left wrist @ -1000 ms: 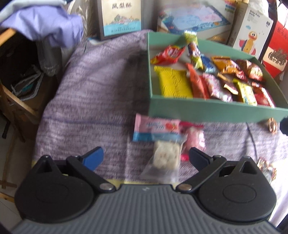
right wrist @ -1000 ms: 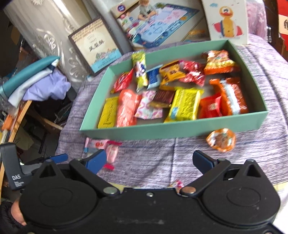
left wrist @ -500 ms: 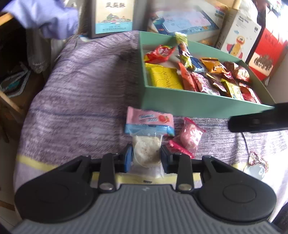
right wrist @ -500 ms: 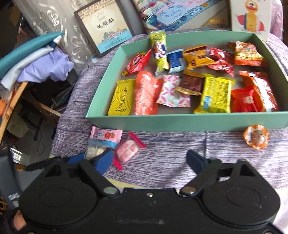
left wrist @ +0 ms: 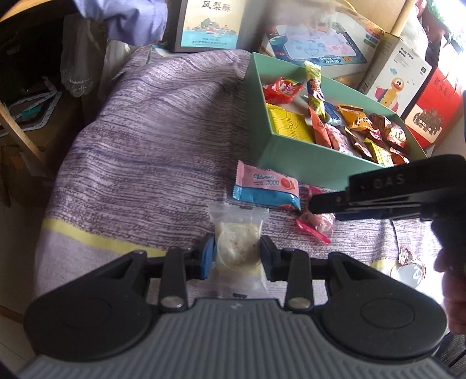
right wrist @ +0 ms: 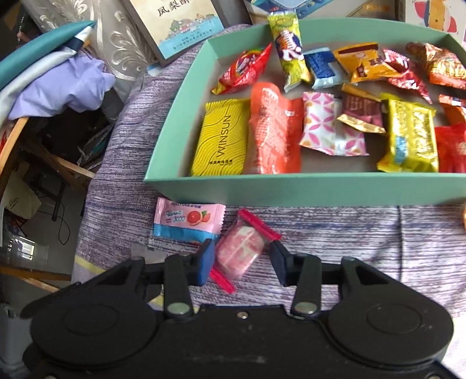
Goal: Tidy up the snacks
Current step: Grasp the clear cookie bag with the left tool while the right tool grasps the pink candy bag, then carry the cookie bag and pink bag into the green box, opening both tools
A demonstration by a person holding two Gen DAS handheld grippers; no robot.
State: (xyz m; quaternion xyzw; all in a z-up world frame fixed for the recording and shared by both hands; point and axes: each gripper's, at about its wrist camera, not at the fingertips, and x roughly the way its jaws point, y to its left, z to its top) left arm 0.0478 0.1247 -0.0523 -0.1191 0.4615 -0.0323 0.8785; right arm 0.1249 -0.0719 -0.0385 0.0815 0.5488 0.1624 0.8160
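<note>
My left gripper (left wrist: 236,256) is shut on a clear-wrapped pale round cake (left wrist: 236,247), held just above the purple cloth. My right gripper (right wrist: 240,262) straddles a pink candy with red wrapper ends (right wrist: 240,250); its left finger touches the wrapper and the right finger stands a little off, so the jaws are partly closed. The pink candy also shows in the left wrist view (left wrist: 317,223), under the right gripper's body. A pink and blue vitamin C sachet (right wrist: 189,223) lies beside it, also in the left wrist view (left wrist: 266,189). The green box (right wrist: 291,189) holds several wrapped snacks.
A boxed pastry pack (left wrist: 211,23), a play-mat box (left wrist: 320,49), a duck toy box (left wrist: 399,78) and a red box (left wrist: 437,110) stand behind the green box (left wrist: 305,163). Small wrapped sweets (left wrist: 407,262) lie at the right. The cloth edge drops off at left.
My left gripper closed on the round cake and lifted it slightly. My right gripper moved left and down over the pink candy and its jaws narrowed around it.
</note>
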